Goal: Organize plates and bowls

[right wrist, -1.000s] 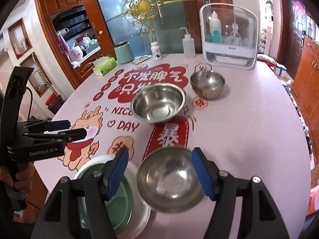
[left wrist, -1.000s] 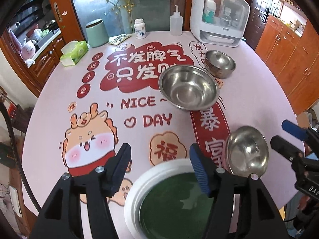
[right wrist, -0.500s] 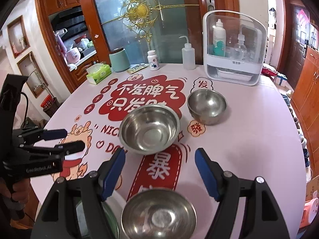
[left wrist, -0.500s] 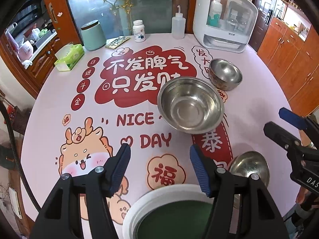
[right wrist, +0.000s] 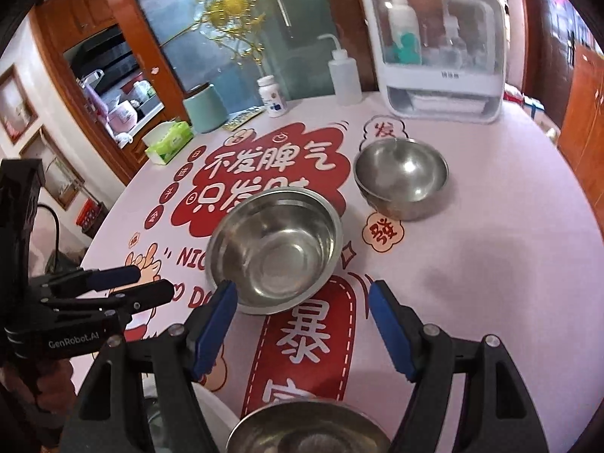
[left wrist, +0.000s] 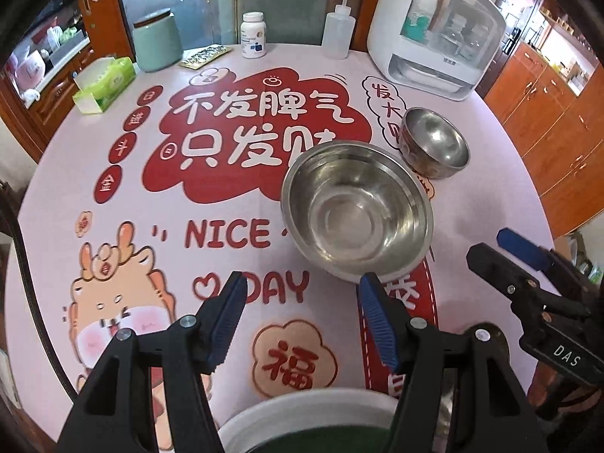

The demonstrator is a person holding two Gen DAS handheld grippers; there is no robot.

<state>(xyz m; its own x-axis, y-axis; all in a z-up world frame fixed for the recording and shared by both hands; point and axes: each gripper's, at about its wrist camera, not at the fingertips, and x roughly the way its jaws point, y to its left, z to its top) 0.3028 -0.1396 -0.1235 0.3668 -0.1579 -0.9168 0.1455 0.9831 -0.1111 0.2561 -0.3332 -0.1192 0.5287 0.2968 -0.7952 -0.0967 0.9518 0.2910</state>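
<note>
My left gripper (left wrist: 300,317) and right gripper (right wrist: 302,326): jaws apart, nothing between them; the right jaws have just been opening. Large steel bowl (left wrist: 356,209): centre of the table (left wrist: 113,188). Small steel bowl (left wrist: 434,143): toward the far edge. White-rimmed green plate (left wrist: 302,422) and a third bowl (right wrist: 305,430): near edge

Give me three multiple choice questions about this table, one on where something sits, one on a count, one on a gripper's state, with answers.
1. The small steel bowl sits where?
A. inside the large steel bowl
B. apart from it, nearer the white cabinet
C. on the tissue box

2. How many steel bowls show in the right wrist view?
A. one
B. three
C. five

3. The right gripper is:
A. open, empty
B. shut on a bowl
C. shut on a bottle

Answers: B, bare cloth lies between them; B, a third bowl shows at the bottom edge; A, only tablecloth lies between its fingers.
</note>
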